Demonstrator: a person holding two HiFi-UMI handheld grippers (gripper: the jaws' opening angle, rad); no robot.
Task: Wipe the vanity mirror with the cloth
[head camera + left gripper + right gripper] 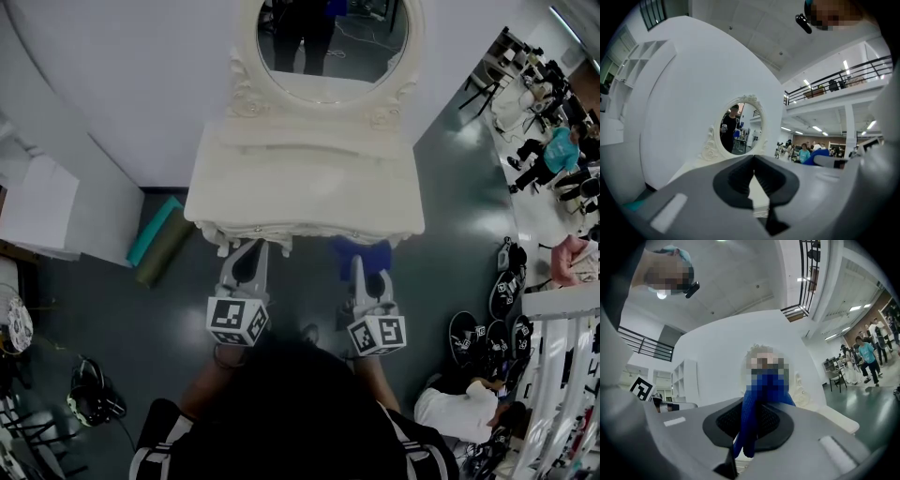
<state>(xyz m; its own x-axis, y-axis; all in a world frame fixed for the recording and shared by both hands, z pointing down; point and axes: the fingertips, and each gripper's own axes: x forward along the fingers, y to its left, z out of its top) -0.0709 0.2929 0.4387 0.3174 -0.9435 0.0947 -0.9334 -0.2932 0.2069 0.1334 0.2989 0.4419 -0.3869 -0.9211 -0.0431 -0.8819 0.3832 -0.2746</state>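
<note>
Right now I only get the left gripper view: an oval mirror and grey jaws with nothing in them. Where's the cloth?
Observer: In the right gripper. Its own view shows the jaws shut on a blue cloth.
Operator: Is the cloth on the mirror yet?
Observer: No. In the head view the left gripper and the right gripper are both down at the front edge of the vanity table, while the mirror stands at the back of it.
</note>
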